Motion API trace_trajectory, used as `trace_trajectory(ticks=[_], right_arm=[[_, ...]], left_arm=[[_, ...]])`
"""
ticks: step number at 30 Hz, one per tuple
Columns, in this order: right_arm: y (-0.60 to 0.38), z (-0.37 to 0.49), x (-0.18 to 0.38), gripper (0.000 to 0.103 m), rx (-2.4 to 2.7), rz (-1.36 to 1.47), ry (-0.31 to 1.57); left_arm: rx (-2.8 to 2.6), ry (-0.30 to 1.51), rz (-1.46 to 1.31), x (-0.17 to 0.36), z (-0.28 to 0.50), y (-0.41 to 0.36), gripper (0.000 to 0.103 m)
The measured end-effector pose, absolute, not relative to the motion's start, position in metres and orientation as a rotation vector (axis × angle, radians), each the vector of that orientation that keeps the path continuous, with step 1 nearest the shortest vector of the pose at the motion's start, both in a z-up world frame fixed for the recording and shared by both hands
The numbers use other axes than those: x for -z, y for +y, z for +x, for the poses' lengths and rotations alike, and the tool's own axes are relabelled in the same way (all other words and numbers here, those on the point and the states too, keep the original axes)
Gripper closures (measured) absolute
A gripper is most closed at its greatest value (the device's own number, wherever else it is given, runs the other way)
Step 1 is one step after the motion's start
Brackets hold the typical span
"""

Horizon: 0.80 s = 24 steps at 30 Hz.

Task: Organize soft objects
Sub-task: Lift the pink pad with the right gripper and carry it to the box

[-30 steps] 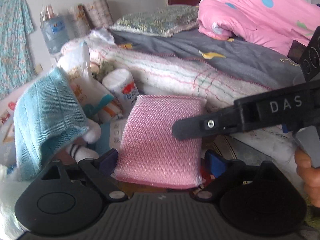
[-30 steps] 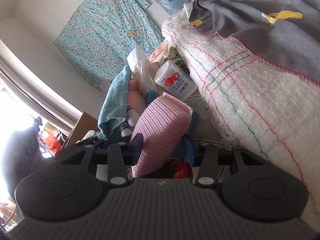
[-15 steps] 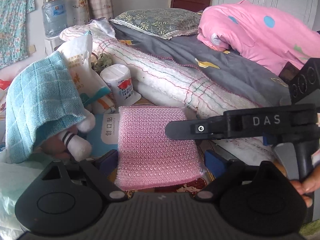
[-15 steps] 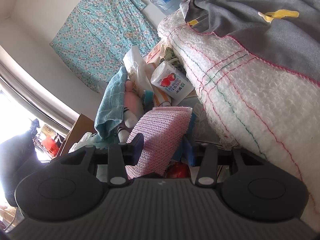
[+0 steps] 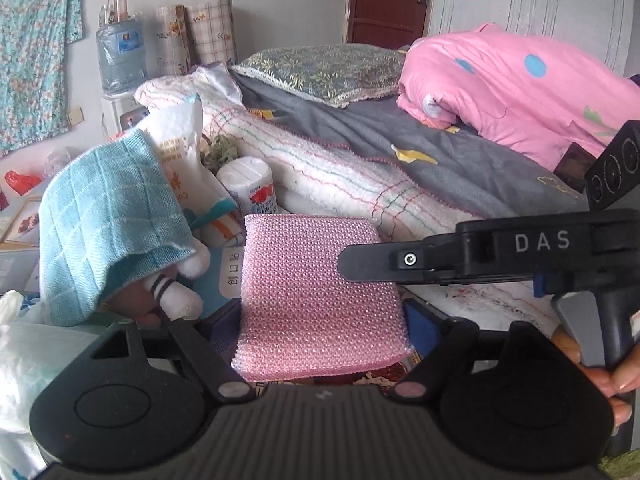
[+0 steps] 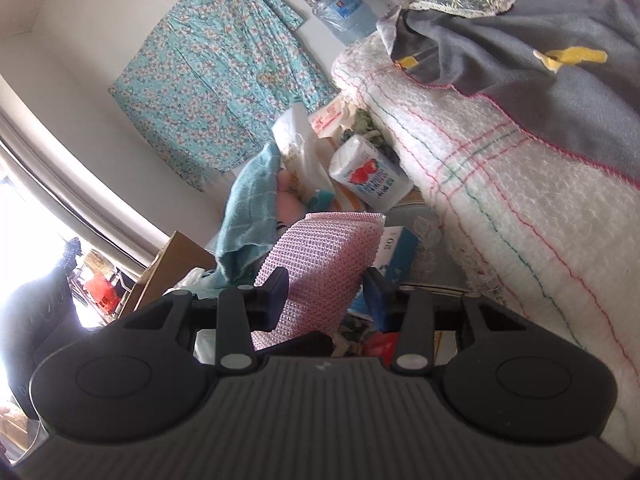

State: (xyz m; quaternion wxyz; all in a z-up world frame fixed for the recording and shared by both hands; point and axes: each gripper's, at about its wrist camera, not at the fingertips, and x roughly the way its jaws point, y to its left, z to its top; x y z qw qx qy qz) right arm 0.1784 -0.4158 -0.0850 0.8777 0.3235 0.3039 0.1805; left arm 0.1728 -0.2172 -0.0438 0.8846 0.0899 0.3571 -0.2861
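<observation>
A pink mesh sponge [image 5: 312, 280] hangs in the air between both grippers. My left gripper [image 5: 320, 316] spans its width; its jaws are closing and the blue pads [image 5: 420, 320] touch the sponge's two side edges. My right gripper [image 6: 326, 292] is shut on the same pink sponge [image 6: 332, 240] across its thickness, and its black finger [image 5: 380, 260] reaches in from the right in the left wrist view. A light blue towel [image 5: 104, 216] lies draped over a white plush toy [image 5: 176, 296] to the left.
The bed with a white blanket [image 5: 340, 176], grey sheet and pink quilt [image 5: 520, 88] fills the right. A tissue roll pack [image 5: 252, 188], a white bag [image 5: 180, 140] and a blue box crowd the space beside the bed. A hand [image 5: 608, 376] holds the right gripper's handle.
Both grippers have risen a little with the sponge between them. The sponge now faces the left camera more squarely, and the left pads have drawn in to its edges.
</observation>
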Motion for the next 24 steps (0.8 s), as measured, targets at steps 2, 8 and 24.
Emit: trace_trajectory(ticks=[2, 8, 24], right_arm=[[-0.412, 0.171, 0.077, 0.062, -0.38, 0.662, 0.62], [-0.396, 0.147, 0.048, 0.062, -0.414, 0.624, 0.582], [-0.259, 0.148, -0.051, 0.06, -0.779, 0.456, 0.594]], left_arm=[[0.597, 0.731, 0.18, 0.037, 0.166, -0.214, 0.018], [0.587, 0.671, 0.168, 0.014, 0.14, -0.199, 0.018], [0.324, 0.536, 0.095, -0.061, 0.078, -0.087, 0.018]])
